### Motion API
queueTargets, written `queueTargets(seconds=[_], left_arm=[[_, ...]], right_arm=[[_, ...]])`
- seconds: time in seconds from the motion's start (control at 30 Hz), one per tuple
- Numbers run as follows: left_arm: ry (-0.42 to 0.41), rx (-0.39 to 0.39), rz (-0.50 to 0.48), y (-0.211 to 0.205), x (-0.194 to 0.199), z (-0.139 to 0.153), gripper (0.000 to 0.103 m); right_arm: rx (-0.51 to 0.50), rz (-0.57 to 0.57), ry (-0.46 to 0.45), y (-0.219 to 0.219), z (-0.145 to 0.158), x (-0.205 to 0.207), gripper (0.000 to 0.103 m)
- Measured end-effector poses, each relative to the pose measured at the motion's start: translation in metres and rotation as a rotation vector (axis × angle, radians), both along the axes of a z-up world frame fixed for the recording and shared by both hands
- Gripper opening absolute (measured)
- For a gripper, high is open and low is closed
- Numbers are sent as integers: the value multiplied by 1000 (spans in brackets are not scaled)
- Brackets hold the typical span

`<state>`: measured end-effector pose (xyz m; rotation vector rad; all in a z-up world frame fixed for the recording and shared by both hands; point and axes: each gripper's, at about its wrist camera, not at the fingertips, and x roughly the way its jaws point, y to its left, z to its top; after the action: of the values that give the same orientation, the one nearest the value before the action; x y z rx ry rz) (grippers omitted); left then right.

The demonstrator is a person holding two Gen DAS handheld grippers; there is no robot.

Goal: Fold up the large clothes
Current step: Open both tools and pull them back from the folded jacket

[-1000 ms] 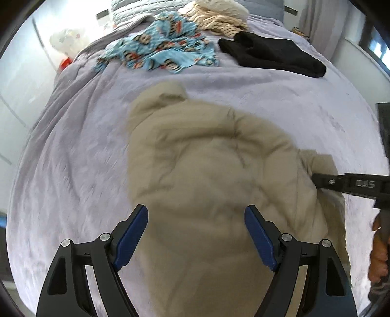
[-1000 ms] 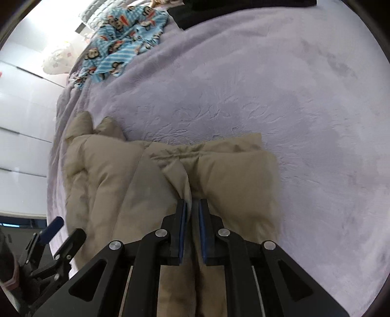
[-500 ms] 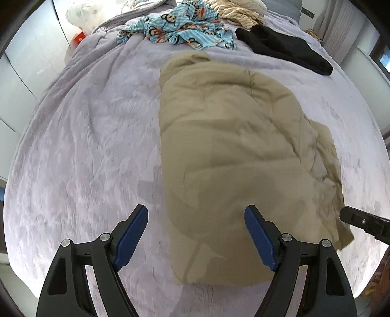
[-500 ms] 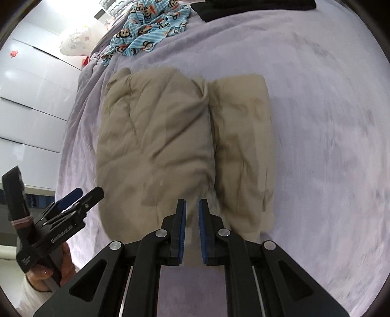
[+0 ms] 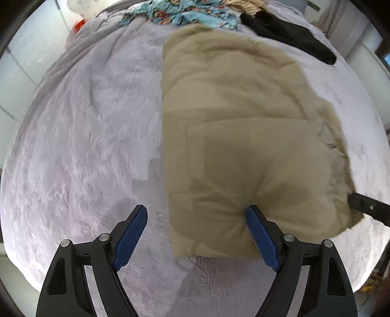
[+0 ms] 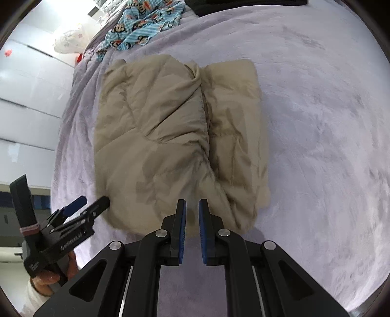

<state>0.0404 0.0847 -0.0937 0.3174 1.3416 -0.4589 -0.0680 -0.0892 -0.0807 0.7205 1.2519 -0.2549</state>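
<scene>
A tan padded jacket (image 5: 243,146) lies folded on the lilac bed cover (image 5: 85,146), its long axis running away from me. My left gripper (image 5: 196,211) points down at its near left corner. Its jaws are opening, with that corner between them; the right fingertip (image 5: 252,214) dents the padding and the left one hangs over the bare cover. In the right wrist view the jacket (image 6: 158,136) shows a fold seam down its middle. My right gripper (image 6: 192,204) hovers shut over the near edge, holding nothing. A hand carries the left gripper (image 6: 93,201) at the lower left.
A blue monkey-print garment (image 5: 185,14), a black garment (image 5: 287,31) and a striped beige cloth (image 5: 246,6) lie at the far end of the bed. White wardrobe doors (image 6: 29,92) stand along the left side. The bed's front edge runs just below the grippers.
Both grippers drew back toward the jacket's near edge. The right one came off the fabric and rose. The left one sank until its right finger dents the near corner.
</scene>
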Motion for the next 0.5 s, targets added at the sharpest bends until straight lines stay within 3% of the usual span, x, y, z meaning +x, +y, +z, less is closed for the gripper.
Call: queueTargets(seconds=[0.1, 0.23, 0.33, 0.5], left_arm=[[21, -1, 6, 0, -3, -14, 85], [-10, 37, -30, -4, -12, -21, 89], [-12, 43, 4, -1, -15, -14, 89], [-27, 56, 57, 3, -24, 6, 89]], right_arm=[[8, -12, 76, -8, -41, 7, 11], [66, -41, 86, -11, -71, 2, 11], [74, -19, 96, -8, -70, 0, 11], [66, 64, 67, -5, -37, -12, 12]])
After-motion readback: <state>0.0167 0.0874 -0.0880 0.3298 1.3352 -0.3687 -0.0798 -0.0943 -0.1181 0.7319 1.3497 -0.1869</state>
